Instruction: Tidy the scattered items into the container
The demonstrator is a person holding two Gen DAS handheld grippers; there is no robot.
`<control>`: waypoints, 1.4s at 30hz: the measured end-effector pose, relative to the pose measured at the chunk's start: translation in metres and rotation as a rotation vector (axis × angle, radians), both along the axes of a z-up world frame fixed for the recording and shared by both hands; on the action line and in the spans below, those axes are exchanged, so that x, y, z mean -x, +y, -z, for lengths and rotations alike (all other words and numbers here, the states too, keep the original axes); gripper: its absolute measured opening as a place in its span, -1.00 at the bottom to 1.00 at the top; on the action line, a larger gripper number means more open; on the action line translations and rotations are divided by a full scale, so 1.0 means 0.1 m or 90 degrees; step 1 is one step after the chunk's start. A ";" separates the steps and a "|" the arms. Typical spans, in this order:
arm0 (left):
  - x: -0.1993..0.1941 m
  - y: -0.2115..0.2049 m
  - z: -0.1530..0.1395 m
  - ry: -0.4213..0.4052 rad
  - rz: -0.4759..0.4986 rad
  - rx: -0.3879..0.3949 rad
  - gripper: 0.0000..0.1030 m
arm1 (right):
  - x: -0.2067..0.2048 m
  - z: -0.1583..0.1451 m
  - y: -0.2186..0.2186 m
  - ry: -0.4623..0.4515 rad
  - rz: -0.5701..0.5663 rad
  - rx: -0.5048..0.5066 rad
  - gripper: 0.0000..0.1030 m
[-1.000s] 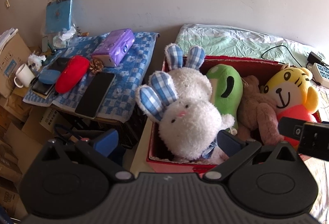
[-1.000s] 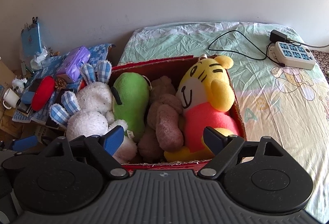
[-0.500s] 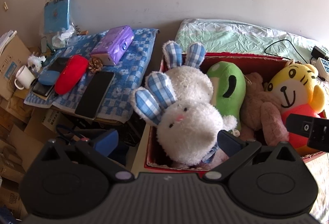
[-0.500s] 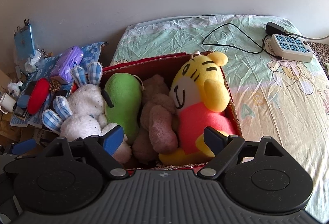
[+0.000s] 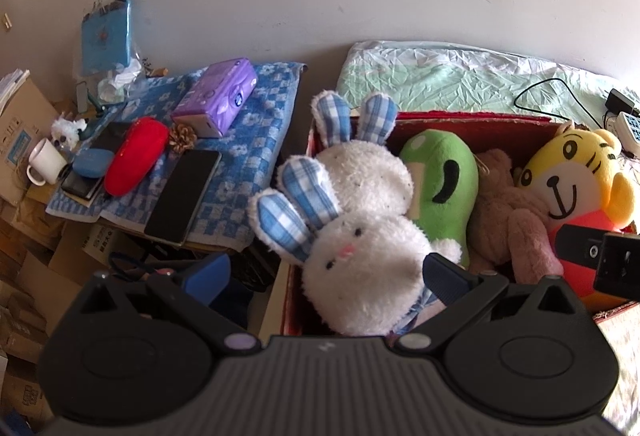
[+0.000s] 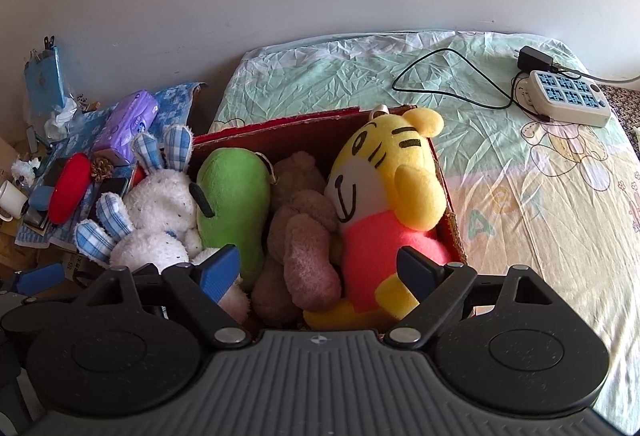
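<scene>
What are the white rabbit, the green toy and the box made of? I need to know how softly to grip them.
Rabbit: fluffy white pile, likely polyester plush; ears of flat blue-checked woven cloth. Green toy: short, smooth, matte plush, with no loose fibres showing. Box: looks like cardboard, red outside and brown inside, with a thin, slightly ragged rim.
</scene>
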State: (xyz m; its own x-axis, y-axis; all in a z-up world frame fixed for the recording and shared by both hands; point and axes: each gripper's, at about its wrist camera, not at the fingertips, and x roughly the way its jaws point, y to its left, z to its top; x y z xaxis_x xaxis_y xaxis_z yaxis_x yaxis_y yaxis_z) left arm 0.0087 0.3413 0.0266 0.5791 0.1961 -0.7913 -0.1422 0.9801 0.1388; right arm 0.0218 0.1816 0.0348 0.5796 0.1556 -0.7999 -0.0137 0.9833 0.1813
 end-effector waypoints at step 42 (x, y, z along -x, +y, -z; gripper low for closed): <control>0.46 -0.13 -0.16 -0.042 0.019 0.005 0.99 | 0.41 -0.13 -0.03 -0.051 -0.005 0.026 0.71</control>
